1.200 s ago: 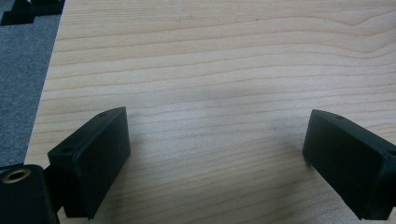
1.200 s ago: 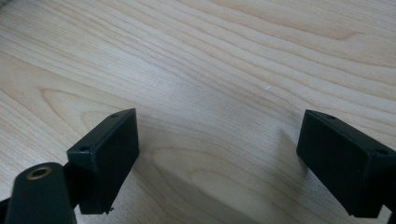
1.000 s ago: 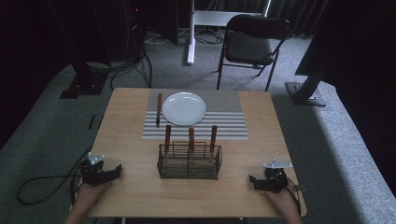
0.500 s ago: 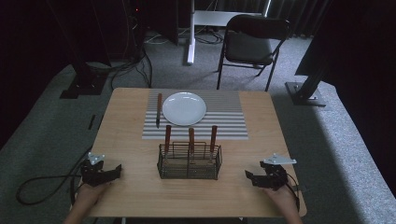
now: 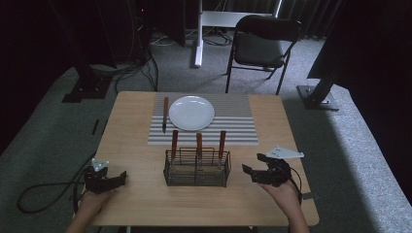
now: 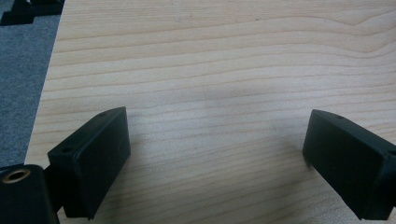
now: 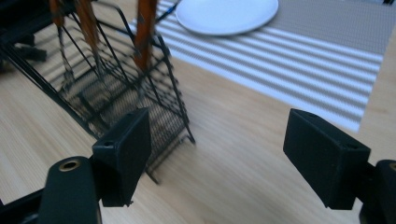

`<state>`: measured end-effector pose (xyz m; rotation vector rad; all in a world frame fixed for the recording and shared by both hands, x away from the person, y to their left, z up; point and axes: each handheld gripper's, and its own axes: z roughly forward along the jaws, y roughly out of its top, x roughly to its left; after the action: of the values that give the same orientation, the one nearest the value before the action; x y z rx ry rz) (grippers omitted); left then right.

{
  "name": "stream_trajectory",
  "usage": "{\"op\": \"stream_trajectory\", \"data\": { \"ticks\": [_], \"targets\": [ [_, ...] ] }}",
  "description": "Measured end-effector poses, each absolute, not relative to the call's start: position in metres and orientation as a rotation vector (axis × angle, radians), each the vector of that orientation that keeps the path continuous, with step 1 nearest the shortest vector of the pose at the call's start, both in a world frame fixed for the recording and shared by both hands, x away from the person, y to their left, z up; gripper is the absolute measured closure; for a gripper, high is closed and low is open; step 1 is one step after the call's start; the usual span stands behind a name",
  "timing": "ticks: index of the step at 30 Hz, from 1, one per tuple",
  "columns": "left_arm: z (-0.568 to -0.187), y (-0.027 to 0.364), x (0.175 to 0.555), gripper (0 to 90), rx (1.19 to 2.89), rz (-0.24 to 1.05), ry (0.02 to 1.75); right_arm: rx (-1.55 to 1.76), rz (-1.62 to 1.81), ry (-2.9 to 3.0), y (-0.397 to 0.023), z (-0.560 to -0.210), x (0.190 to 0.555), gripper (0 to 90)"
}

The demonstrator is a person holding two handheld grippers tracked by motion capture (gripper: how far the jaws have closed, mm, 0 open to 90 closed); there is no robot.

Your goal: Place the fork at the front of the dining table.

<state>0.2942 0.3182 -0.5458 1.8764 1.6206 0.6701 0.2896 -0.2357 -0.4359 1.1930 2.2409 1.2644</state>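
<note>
No legible writing. Wire basket point(image 5: 197, 167) with three wooden-handled utensils point(image 5: 198, 144) at bench point(image 5: 136, 145) near centre, just left of right gripper point(image 5: 253, 168); fingers point(image 7: 123, 149) spread, just been closing, nothing between. Left gripper point(image 5: 114, 178) fingers point(image 6: 93, 154) spread, over bare bench.

1. A placemat point(image 5: 201, 119) lies on the far half of the surface point(image 5: 136, 204).
2. A plate point(image 5: 191, 112) sits on the placemat; a knife point(image 5: 165, 113) lies just left of the plate.
3. A wire rack point(image 5: 197, 167) stands nearer than the placemat, mid-surface, with three utensils point(image 5: 198, 144) upright in it.
4. The left gripper point(image 5: 109, 180) is well left of the rack, the right gripper point(image 5: 256, 169) just right of it.
5. A chair point(image 5: 265, 46) stands on the floor beyond the surface.
</note>
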Motion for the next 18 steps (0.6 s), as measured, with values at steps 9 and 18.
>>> {"op": "stream_trajectory", "data": {
  "ticks": [9,18],
  "targets": [
    [-0.546,0.318,0.294,7.5,1.875,0.672,1.618,1.116,1.340,2.263,-0.209,-0.410,0.298,23.9],
    [-0.546,0.318,0.294,7.4,1.874,0.672,1.619,1.096,1.305,2.298,-0.176,-0.407,0.315,28.0]
  ]
}}
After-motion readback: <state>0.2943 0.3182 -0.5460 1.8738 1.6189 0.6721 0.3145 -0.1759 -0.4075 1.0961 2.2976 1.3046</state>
